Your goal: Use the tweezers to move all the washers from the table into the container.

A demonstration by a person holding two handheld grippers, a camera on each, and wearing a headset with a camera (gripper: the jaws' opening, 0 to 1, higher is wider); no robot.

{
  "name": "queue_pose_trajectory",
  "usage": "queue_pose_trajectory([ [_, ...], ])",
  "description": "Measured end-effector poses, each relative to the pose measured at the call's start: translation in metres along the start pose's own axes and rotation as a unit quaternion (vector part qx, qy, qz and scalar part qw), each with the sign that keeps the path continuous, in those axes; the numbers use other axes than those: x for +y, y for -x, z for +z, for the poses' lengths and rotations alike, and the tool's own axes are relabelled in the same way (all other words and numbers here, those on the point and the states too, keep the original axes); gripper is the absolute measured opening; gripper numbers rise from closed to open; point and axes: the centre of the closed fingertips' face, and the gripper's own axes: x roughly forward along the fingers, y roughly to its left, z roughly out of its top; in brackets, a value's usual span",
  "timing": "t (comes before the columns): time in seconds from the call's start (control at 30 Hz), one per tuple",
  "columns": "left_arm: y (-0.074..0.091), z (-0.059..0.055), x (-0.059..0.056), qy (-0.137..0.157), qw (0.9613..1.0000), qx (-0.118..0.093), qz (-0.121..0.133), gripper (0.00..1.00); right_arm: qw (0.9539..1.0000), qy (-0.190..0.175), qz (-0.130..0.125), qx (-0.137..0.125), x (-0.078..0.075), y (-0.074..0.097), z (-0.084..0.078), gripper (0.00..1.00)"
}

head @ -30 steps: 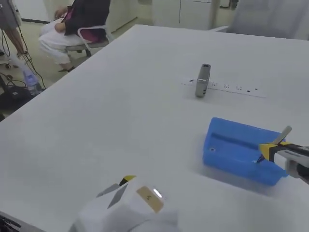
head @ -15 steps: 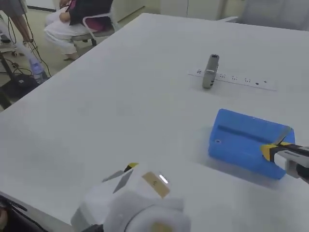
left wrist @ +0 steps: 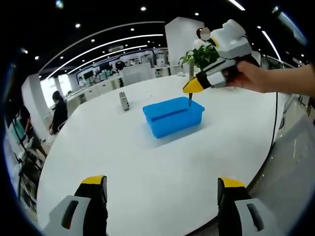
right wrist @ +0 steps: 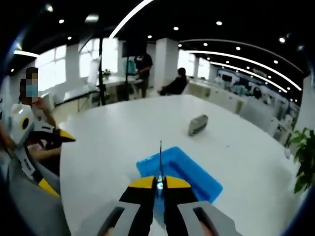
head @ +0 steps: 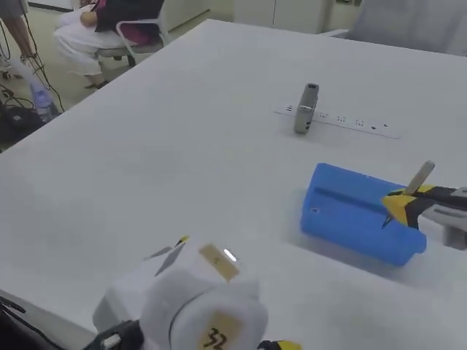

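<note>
The blue container (head: pixel 349 214) sits on the white table (head: pixel 182 146), right of centre. My right gripper (head: pixel 398 207) is shut on the tweezers (head: pixel 417 179), whose thin tip hangs over the container's right part. In the right gripper view the tweezers (right wrist: pixel 160 155) stick out between the shut jaws of the right gripper (right wrist: pixel 160 184), above the container (right wrist: pixel 189 178). My left gripper (left wrist: pixel 161 182) is open with nothing between its jaws, and it rests low near the table's front edge (head: pixel 171 249). I cannot make out any washers.
A grey device (head: pixel 306 108) lies on a white power strip (head: pixel 350 122) behind the container. A person sits on a chair (head: pixel 117 29) at the far left, off the table. The left half of the table is bare white surface.
The head camera has shifted a little. My right gripper and the tweezers stand slightly higher over the container than a second ago. The left gripper has stayed near the front edge.
</note>
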Motion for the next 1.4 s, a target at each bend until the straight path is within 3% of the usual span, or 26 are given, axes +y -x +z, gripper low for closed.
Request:
queue_pose_trajectory([
  [0.1,0.0,0.001,0.001,0.002,1.0,-0.002,0.002,0.95,0.9961,0.066,0.028,0.051,0.021,-0.002,-0.016,0.02],
  [0.2,0.0,0.001,0.002,0.003,1.0,-0.004,0.004,0.95,0.9901,0.092,0.054,0.091,0.037,-0.006,-0.036,0.02],
  [0.27,0.001,0.001,0.002,0.005,1.0,-0.005,0.005,0.95,0.9815,0.12,0.07,0.132,0.047,-0.01,-0.054,0.02],
  [0.3,0.001,0.001,0.002,0.006,1.0,-0.005,0.005,0.95,0.9727,0.142,0.09,0.16,0.057,-0.012,-0.066,0.02],
  [0.33,0.001,0.002,0.003,0.006,1.0,-0.005,0.005,0.95,0.9679,0.15,0.098,0.177,0.06,-0.013,-0.073,0.02],
  [0.43,0.001,0.002,0.002,0.007,0.9999,-0.006,0.005,0.95,0.9559,0.168,0.115,0.212,0.069,-0.019,-0.086,0.02],
  [0.5,0.001,0.002,0.002,0.006,1.0,-0.006,0.005,0.95,0.9515,0.176,0.121,0.222,0.071,-0.024,-0.089,0.02],
  [0.53,0.001,0.002,0.002,0.006,1.0,-0.006,0.005,0.95,0.9537,0.177,0.122,0.211,0.072,-0.028,-0.086,0.02],
  [0.77,0.001,0.001,0.003,0.008,0.9999,-0.006,0.006,0.94,0.9472,0.192,0.142,0.214,0.077,-0.046,-0.09,0.03],
  [0.97,0.002,0.001,0.004,0.012,0.9999,-0.007,0.008,0.94,0.9377,0.202,0.167,0.228,0.082,-0.054,-0.1,0.03],
  [1.27,0.002,0.001,0.004,0.011,0.9999,-0.005,0.006,0.94,0.9361,0.209,0.181,0.218,0.085,-0.052,-0.099,0.05],
  [1.37,0.002,0.0,0.003,0.008,1.0,-0.003,0.004,0.94,0.9364,0.211,0.178,0.217,0.084,-0.052,-0.098,0.1],
  [1.4,0.002,0.0,0.002,0.006,1.0,-0.002,0.002,0.94,0.9435,0.189,0.173,0.21,0.083,-0.05,-0.094,0.11],
])
